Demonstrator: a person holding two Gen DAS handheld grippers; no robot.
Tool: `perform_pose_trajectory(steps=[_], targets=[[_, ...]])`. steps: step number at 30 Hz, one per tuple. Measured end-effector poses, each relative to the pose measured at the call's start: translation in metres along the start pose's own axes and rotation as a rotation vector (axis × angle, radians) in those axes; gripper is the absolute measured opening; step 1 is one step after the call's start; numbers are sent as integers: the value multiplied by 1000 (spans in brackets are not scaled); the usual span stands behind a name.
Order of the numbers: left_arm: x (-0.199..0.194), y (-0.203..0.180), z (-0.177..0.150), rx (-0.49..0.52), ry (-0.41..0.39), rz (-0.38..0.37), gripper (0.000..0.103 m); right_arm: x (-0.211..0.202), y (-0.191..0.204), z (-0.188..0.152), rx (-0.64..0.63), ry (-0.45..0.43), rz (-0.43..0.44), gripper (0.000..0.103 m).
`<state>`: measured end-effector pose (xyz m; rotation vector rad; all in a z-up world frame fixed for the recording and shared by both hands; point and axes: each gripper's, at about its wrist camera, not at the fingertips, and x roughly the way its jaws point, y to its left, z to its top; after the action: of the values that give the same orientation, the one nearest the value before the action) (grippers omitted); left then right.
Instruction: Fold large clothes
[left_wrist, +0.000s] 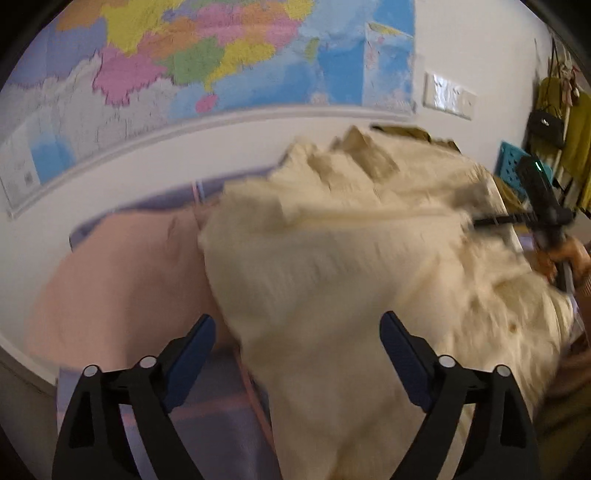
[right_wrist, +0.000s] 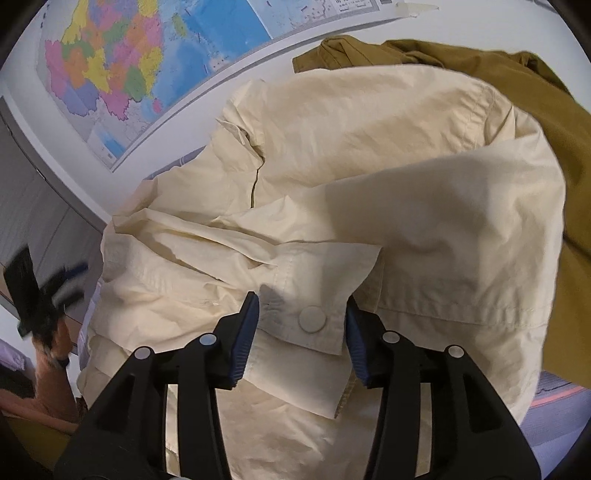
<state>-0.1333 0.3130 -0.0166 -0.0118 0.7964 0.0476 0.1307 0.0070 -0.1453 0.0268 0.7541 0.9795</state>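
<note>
Your left hand-held gripper (left_wrist: 297, 325) gapes empty; your right hand-held gripper (right_wrist: 301, 304) loosely straddles one crinkled cream jacket's (right_wrist: 369, 147) snap cuff (right_wrist: 314, 314), pads not pressing; one mustard garment (right_wrist: 498, 62) lies behind.

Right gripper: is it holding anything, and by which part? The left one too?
The right gripper straddles the cream jacket's snap-button cuff, pads apparently not pressing. The left gripper is wide open, holding nothing.

cream jacket (right_wrist: 369, 192) heaped ahead, olive garment (right_wrist: 535, 96) behind, pink sheet (left_wrist: 122, 280) bare leftward
</note>
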Motion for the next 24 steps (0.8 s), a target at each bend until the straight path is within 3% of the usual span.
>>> perform_pose_trajectory(steps=[2, 5, 6, 8, 11, 14, 16, 20, 24], targets=[[2, -8, -20, 33, 49, 14, 90, 1, 1, -1, 1, 2, 3, 45], [21, -6, -35, -11, 135, 11, 87, 2, 2, -1, -3, 0, 5, 45], [27, -3, -37, -30, 142, 18, 83, 1, 2, -1, 0, 0, 9, 45], [33, 8, -35, -87, 112, 45, 56, 2, 3, -1, 4, -3, 13, 45], [41, 22, -32, -167, 122, 124, 46, 9, 5, -2, -4, 26, -4, 44], [38, 14, -34, -122, 115, 122, 51, 4, 8, -5, -24, 18, -35, 45], [31, 5, -37, -91, 100, 134, 68, -11, 10, -6, -22, -24, -31, 48], [13, 0, -37, -87, 52, 98, 74, -33, 25, -11, -90, -69, -37, 51], [4, -14, -30, -65, 8, 77, 80, -23, 48, -22, -211, -17, -54, 53]])
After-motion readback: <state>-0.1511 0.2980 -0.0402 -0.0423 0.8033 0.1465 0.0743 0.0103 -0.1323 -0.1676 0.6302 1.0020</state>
